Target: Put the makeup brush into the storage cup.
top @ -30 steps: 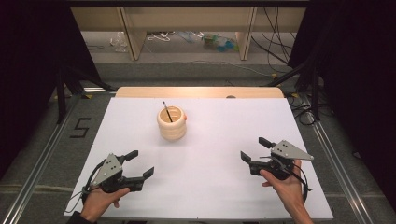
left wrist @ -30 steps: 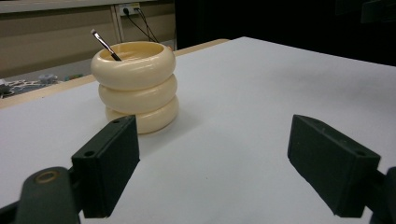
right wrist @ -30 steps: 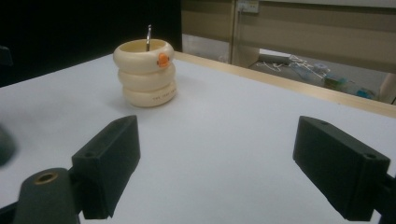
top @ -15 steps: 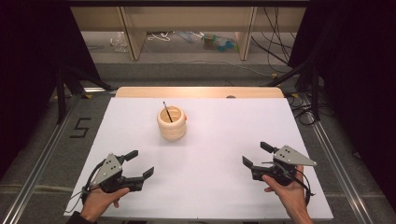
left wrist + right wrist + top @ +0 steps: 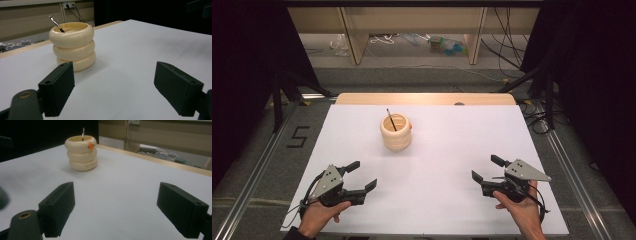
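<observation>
Holder [image 5: 396, 132] with brush [image 5: 390, 118], unobstructed.

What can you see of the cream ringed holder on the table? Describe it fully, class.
The holder is a cream pot shaped like three stacked rings, smooth and glossy. It stands upright on the white table, apart from both grippers. An orange spot marks its top ring. A thin dark brush leans inside, its tip above the rim.
</observation>
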`<state>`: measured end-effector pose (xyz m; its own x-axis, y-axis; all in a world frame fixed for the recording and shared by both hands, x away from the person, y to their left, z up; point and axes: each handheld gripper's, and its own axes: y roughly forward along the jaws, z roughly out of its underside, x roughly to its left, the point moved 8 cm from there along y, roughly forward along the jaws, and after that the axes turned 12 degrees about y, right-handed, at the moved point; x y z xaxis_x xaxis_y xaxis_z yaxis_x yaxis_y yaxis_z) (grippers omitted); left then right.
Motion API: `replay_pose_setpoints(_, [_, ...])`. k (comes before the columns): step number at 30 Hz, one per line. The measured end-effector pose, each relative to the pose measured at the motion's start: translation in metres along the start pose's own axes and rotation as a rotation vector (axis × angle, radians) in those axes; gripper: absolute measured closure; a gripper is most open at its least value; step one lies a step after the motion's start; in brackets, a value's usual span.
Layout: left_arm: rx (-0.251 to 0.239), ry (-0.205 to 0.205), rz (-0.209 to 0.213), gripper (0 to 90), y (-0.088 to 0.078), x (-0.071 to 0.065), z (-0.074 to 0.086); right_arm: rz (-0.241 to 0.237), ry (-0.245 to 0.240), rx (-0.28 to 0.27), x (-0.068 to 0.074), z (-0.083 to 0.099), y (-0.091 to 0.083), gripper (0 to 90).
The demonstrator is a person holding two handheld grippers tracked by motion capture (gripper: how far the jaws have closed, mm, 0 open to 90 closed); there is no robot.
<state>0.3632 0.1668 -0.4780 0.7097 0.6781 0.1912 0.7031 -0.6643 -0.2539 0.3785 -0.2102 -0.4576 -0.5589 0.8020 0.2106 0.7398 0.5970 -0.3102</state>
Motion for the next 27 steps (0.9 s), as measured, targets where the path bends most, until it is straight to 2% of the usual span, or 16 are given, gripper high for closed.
replay_pose_setpoints(24, [-0.002, -0.001, -0.001, 16.7, 0.0004, 0.0001, -0.0002, -0.005, -0.007, -0.013, -0.0001, -0.0001, 0.0022, 15.7])
replay_pose_setpoints(27, [-0.001, -0.001, -0.001, 16.7, 0.0002, 0.0003, -0.0002, 0.000, -0.007, -0.002, -0.0001, 0.0009, 0.0017, 15.7])
